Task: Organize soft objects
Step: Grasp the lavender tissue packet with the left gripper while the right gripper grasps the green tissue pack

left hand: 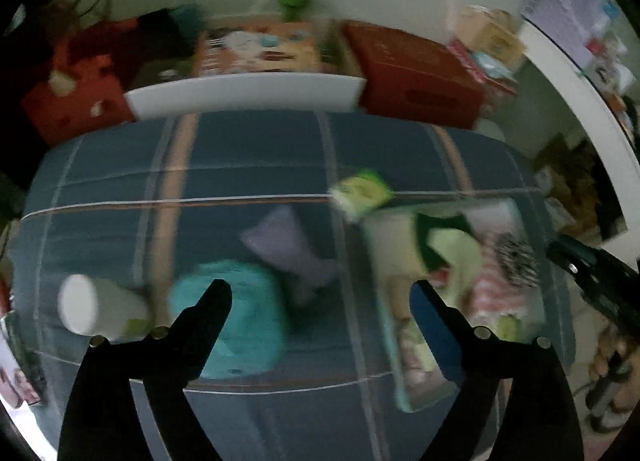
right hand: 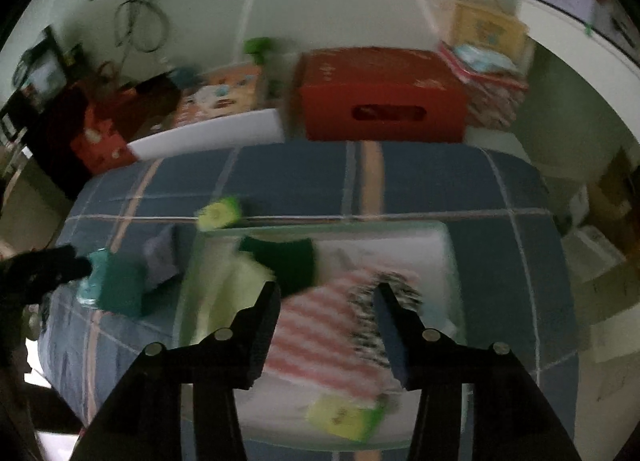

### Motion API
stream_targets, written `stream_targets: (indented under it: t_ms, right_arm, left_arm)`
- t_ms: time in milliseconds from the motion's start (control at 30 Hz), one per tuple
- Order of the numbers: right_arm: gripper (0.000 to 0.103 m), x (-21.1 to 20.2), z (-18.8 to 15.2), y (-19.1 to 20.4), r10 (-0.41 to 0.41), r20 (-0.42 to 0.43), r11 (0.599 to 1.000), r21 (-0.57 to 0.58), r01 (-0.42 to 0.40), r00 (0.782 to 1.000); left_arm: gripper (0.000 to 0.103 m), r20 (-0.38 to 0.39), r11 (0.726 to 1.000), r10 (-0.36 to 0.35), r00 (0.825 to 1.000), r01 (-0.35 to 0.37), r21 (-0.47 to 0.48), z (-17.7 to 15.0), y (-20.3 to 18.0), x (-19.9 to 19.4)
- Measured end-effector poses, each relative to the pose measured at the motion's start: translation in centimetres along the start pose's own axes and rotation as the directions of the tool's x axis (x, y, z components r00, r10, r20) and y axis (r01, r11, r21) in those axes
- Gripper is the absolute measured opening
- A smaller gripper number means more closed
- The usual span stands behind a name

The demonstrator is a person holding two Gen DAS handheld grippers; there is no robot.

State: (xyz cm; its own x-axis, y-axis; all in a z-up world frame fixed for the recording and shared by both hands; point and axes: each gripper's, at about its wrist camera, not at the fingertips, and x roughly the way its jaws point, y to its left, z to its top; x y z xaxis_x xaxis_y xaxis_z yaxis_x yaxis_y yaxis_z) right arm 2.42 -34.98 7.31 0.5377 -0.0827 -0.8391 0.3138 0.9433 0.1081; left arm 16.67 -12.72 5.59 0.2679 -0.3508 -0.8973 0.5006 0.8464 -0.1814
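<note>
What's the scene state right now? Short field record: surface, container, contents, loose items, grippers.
surface: blue plaid bedcover
container: clear bin on the bedcover
contents: pink striped cloth, dark green cloth, black-and-white striped item, yellow-green packet
loose items: teal plush, lavender cloth, white roll, second yellow-green packet just outside the bin's far corner
left gripper: open, nothing between the fingers
right gripper: open above the bin, empty
image quality: motion blur, fine detail unreadable
</note>
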Motion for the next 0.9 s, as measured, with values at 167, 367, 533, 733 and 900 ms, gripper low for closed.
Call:
stream_targets:
  t_ms: [167, 367, 533, 733, 900]
  right_arm:
    - [0.052, 1.7, 2.2, 5.7, 0.107, -0.042, 0.992, -0.067, -0.109, 0.993]
    - [0.052, 7.7, 5.3, 9.6, 0.132, -0.157, 0.984, -0.096, -0.149, 0.979]
    - [0.056, 12.6, 6.4, 10.2, 0.085, -0.229, 0.987, -0.114, -0.113, 0.970]
    - [0.067, 17.5, 6.9, 10.3, 0.058, -0.283, 0.986, -0.137, -0.100, 0.957]
    - [0.070, 19.6, 6.8, 10.2, 0.074, -0.303, 0.984, -0.130, -0.118, 0.950]
  left_arm:
    - [0.091, -0.090, 0.997, 0.015, 0.996, -0.021, -0.073, 2.1, 4.4, 1.5]
    - [0.091, -0.237, 0.984, -0.041, 0.971, -0.001, -0.176, 4.6, 6.5, 5.2]
    - [0.094, -0.309, 0.975, -0.026, 0.951, -0.044, -0.219, 6.2, 6.7, 8.7]
    - [0.094, -0.371, 0.963, -0.013, 0.928, -0.088, -0.253, 6.5, 7.0, 12.5]
    - [0.094, -0.399, 0.953, -0.002, 0.917, -0.119, -0.277, 6.4, 7.3, 14.0]
